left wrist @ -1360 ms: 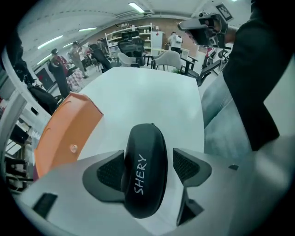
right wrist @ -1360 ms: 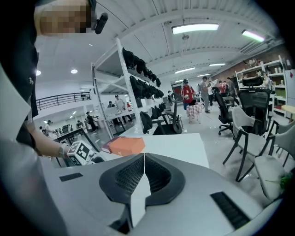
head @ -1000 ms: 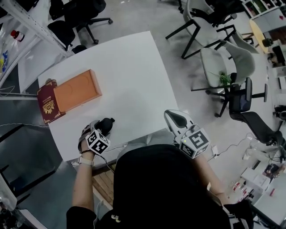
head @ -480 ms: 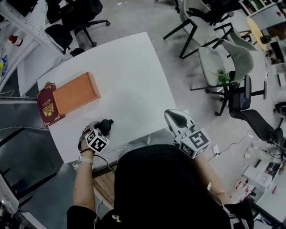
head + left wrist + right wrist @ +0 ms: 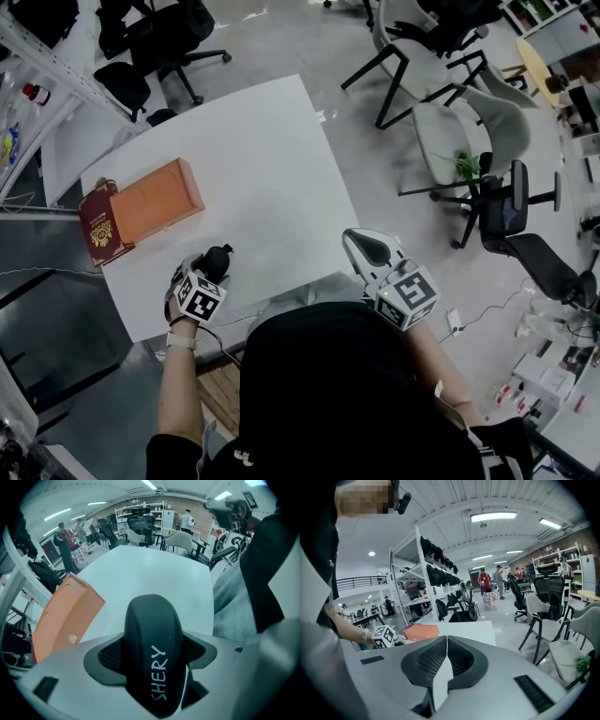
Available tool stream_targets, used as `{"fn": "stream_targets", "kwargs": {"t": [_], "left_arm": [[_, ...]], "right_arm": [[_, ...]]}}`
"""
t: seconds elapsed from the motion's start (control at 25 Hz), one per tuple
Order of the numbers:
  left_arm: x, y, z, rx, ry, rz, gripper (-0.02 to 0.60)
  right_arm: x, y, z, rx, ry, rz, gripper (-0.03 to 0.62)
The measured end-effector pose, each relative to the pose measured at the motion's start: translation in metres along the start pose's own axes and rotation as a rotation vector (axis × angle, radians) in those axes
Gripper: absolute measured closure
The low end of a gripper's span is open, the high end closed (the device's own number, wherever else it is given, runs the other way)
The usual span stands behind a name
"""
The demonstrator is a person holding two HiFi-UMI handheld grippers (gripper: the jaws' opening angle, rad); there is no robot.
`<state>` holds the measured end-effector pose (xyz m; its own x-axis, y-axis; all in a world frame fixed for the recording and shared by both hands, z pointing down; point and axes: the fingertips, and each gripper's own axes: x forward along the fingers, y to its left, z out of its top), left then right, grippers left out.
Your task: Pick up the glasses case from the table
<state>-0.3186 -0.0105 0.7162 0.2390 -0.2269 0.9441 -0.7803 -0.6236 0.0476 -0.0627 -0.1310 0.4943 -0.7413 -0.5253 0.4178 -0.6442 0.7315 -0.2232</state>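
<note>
The glasses case (image 5: 152, 648) is black, rounded, with "SHERY" written on it in white. My left gripper (image 5: 153, 641) is shut on it, a jaw pressed against each side. In the head view the case (image 5: 220, 255) sticks out of the left gripper (image 5: 215, 262) over the near left part of the white table (image 5: 272, 159). I cannot tell whether it touches the tabletop. My right gripper (image 5: 362, 247) hangs just past the table's near right edge. In its own view the right gripper (image 5: 445, 656) is shut with nothing in it.
An orange flat box (image 5: 150, 201) lies at the table's left edge, partly on a dark red booklet (image 5: 98, 227). The box (image 5: 65, 616) shows left of the case. Office chairs (image 5: 469, 131) stand on the floor to the right, and metal shelving (image 5: 47, 56) at far left.
Almost nothing has changed. The left gripper still holds the case and has edged slightly farther over the table towards the orange box. The right gripper has stayed in place.
</note>
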Motion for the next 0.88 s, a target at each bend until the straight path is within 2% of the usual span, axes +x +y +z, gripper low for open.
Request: {"fn": "stream_targets", "kwargs": {"t": [0.24,0.48,0.68,0.88], "left_arm": [[-0.019,-0.015,0.074,0.009,-0.117,0.024,0.219],[-0.039,-0.038,0.154,0.002,-0.247,0.014,0.219],[-0.073,-0.055,0.227,-0.014,-0.428,0.016,0.219],[-0.105,-0.077,0.281,-0.033,-0.574,0.014,0.219]], "right_arm": [[-0.016,-0.021,0.017,-0.019,-0.024,-0.021,0.565],[-0.041,-0.042,0.034,-0.025,-0.064,-0.045,0.565],[-0.063,-0.054,0.046,-0.043,-0.090,-0.056,0.565],[-0.085,-0.067,0.056,-0.056,-0.109,-0.076,0.565]]}}
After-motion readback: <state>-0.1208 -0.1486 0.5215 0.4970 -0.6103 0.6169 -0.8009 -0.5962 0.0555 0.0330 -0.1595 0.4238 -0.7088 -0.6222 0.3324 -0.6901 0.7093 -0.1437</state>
